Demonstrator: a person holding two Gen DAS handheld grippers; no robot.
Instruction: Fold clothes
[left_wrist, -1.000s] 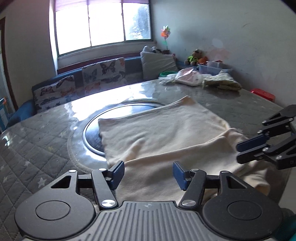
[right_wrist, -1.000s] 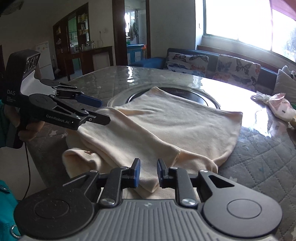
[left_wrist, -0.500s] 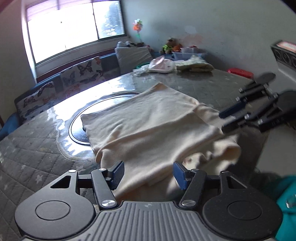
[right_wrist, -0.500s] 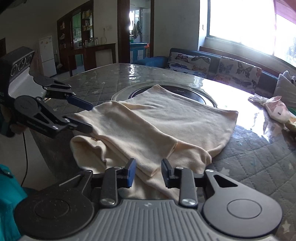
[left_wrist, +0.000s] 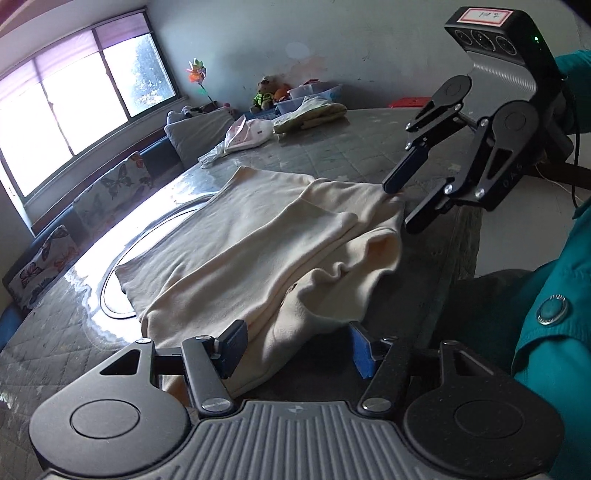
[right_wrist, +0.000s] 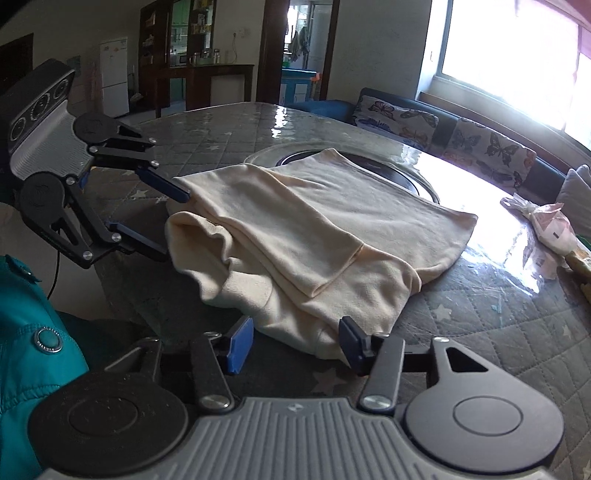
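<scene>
A cream garment (left_wrist: 258, 236) lies partly folded on the round table, one sleeve laid over its body, its near end drooping at the table edge; it also shows in the right wrist view (right_wrist: 325, 229). My left gripper (left_wrist: 295, 345) is open, its jaws either side of the garment's near corner. My right gripper (right_wrist: 295, 345) is open, its jaws either side of the opposite near corner. Each gripper shows in the other's view: the right one (left_wrist: 400, 208) and the left one (right_wrist: 170, 225), both open at the garment's edge.
The quilted table (right_wrist: 480, 332) has a dark round inset (left_wrist: 122, 273) under the garment. A pink bundle (left_wrist: 247, 134) and other folded cloth (left_wrist: 314, 114) lie at the table's far side. A butterfly-print sofa (right_wrist: 443, 129) stands under the window. The person's teal jacket (left_wrist: 554, 314) is close by.
Both grippers have swung round to the garment's near end and dropped to its corners. The right gripper has opened wider. The garment's near edge is more bunched.
</scene>
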